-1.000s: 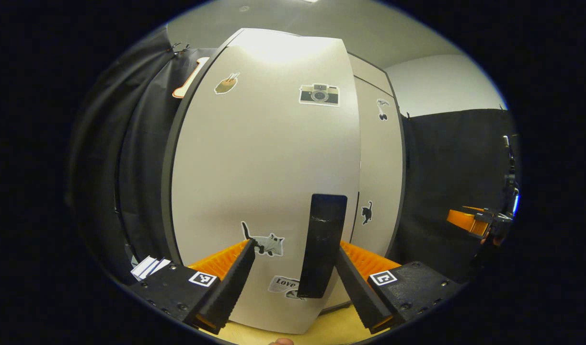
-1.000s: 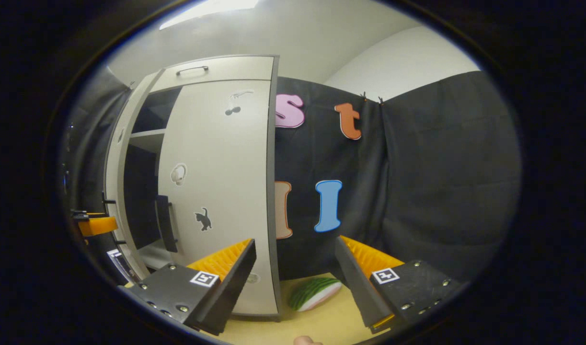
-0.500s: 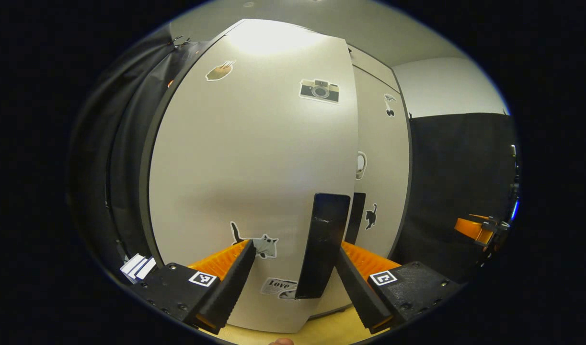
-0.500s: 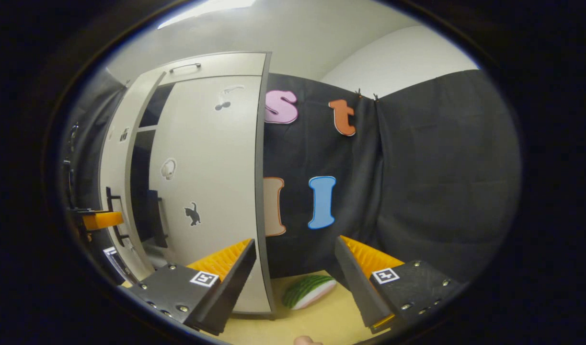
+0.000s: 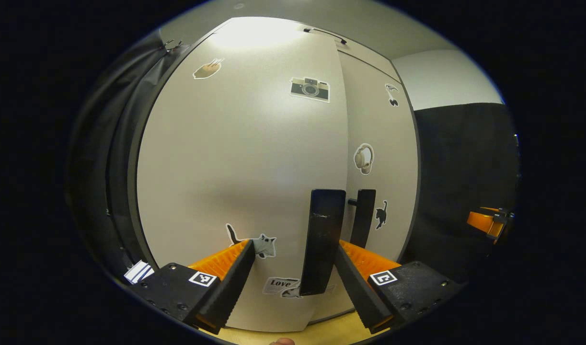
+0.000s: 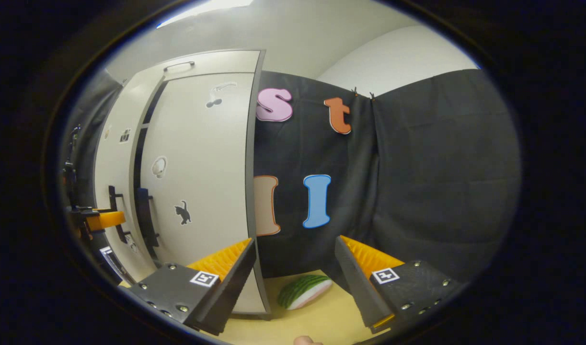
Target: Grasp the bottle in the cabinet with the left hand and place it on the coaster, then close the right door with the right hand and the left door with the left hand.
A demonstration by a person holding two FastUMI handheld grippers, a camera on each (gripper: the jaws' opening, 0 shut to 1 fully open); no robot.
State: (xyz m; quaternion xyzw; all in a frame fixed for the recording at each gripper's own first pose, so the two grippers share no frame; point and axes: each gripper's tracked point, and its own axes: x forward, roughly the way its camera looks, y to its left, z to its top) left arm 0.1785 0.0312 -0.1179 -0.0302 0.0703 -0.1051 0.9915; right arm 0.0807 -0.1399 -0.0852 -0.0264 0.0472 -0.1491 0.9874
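Left door [image 5: 235, 158] close ahead of left gripper [image 5: 293, 268], its handle [image 5: 323, 239] between the wide jaws (contact unclear), watermelon slice [image 6: 304, 291] between right gripper [image 6: 295, 268] jaws, also wide, empty

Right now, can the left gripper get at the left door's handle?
Probably yes. The left gripper is open right at the left door, and the handle stands upright between its fingers with nothing in front of it. Whether a finger touches it, I cannot tell.

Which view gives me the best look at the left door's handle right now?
The left gripper view: the left door's handle stands large and close, just ahead of the left gripper, whose fingers are spread. The right gripper view shows that handle small, near its left edge.
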